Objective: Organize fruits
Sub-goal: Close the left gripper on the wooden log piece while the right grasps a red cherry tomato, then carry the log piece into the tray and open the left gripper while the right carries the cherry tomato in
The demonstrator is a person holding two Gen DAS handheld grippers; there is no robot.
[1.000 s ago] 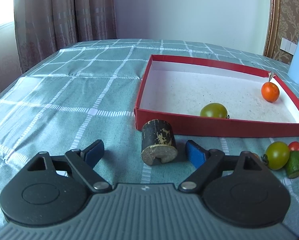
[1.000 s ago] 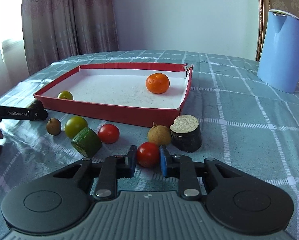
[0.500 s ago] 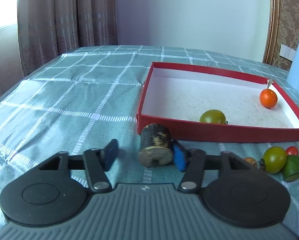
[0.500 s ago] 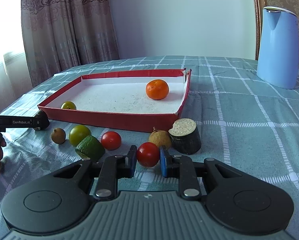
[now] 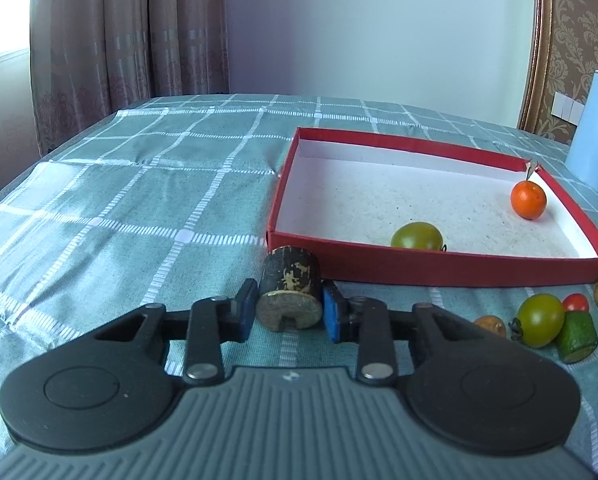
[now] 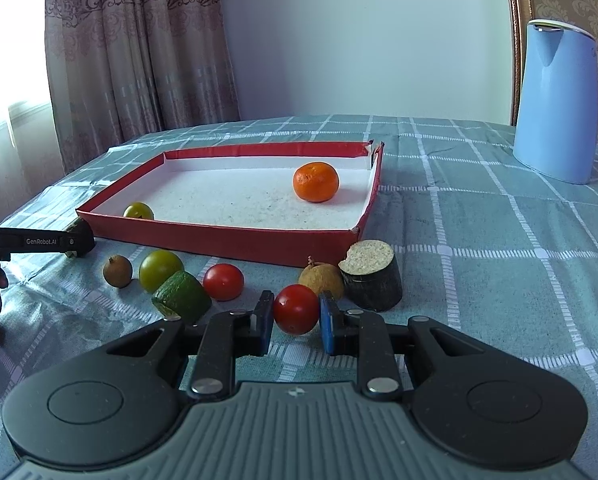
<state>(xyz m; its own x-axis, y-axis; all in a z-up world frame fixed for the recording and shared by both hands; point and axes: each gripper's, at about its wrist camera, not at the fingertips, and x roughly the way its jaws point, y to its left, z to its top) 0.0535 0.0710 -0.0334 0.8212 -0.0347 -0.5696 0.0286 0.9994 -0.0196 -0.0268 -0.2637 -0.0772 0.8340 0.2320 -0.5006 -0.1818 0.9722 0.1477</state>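
Left wrist view: the left gripper (image 5: pixel 289 312) was closing its jaws on a dark cylindrical stub (image 5: pixel 290 290) lying on its side on the checked tablecloth (image 5: pixel 139 208), both blue pads (image 5: pixel 246 307) against its flanks. Just behind the stub stood the red tray (image 5: pixel 439 268), holding a green tomato (image 5: pixel 417 236) near its front wall and an orange (image 5: pixel 528 199) toward the far right corner. Off to the right, on the cloth, lay another green tomato (image 5: pixel 539 319) and a green cut piece (image 5: pixel 577 336) touching it.

From the right wrist view, the right gripper (image 6: pixel 295 318) had its jaws closed tight on a red tomato (image 6: pixel 295 308). Just beyond it were a brown round fruit (image 6: pixel 321 278) and a second dark stub (image 6: pixel 373 280) standing upright, side by side. To the left lay a second red tomato (image 6: pixel 223 281) and a small brown fruit (image 6: pixel 117 271). Far off to the right stood a blue kettle (image 6: pixel 557 100), with the curtains (image 6: pixel 139 60) farther back on the left.
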